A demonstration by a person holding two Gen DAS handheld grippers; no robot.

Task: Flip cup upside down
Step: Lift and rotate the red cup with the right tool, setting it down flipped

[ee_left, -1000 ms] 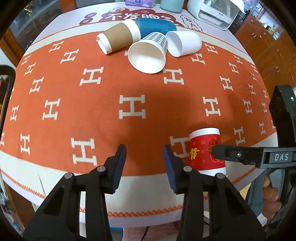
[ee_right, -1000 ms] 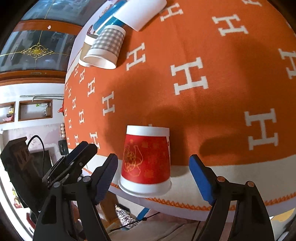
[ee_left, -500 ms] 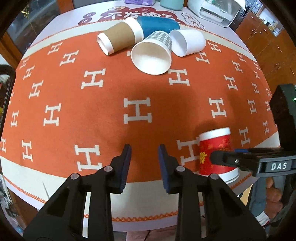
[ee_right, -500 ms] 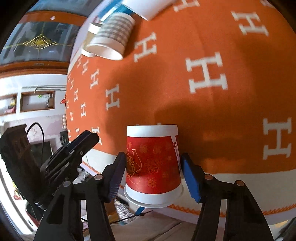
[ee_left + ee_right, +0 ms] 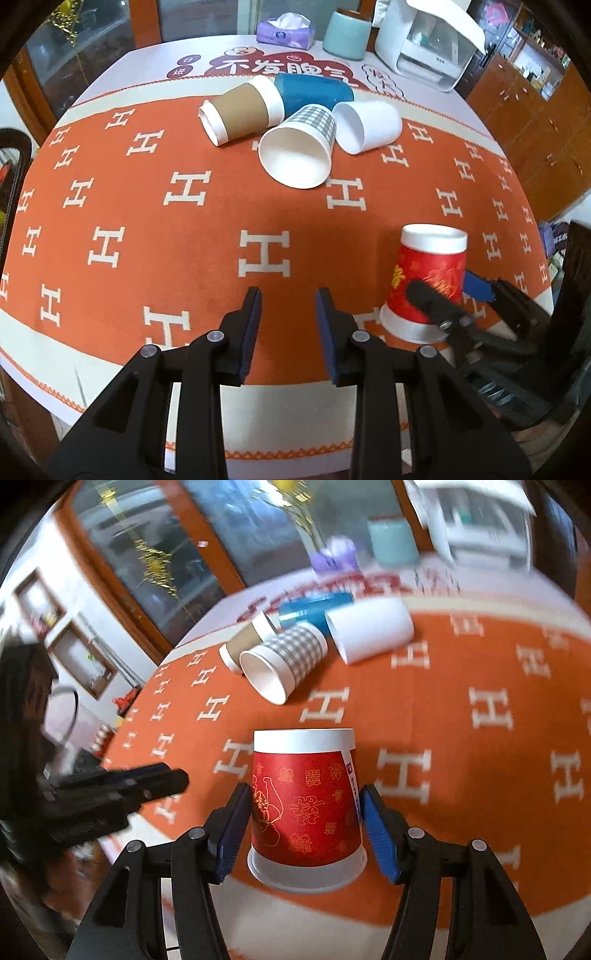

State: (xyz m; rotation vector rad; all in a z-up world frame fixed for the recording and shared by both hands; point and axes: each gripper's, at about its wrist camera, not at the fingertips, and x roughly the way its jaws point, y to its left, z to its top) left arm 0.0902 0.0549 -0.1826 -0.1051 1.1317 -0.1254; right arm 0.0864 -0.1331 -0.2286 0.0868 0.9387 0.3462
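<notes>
A red paper cup (image 5: 306, 808) with gold print stands upside down, wide rim down, near the front edge of the orange cloth. My right gripper (image 5: 306, 825) is closed on its sides, both blue pads touching it. In the left wrist view the cup (image 5: 424, 284) stands at the right with the right gripper (image 5: 448, 297) around it. My left gripper (image 5: 288, 325) is empty, its jaws a small gap apart, above the cloth left of the cup.
Several cups lie on their sides at the back: brown (image 5: 240, 114), blue (image 5: 314, 94), checked (image 5: 299, 151), white (image 5: 369, 125). A tissue box (image 5: 286, 29), teal jar (image 5: 347, 35) and white appliance (image 5: 428, 40) stand behind. The table's front edge (image 5: 258, 435) is close.
My right gripper has closed from wide open onto the red cup and swung level. My left gripper narrowed its jaws and rose back a little.
</notes>
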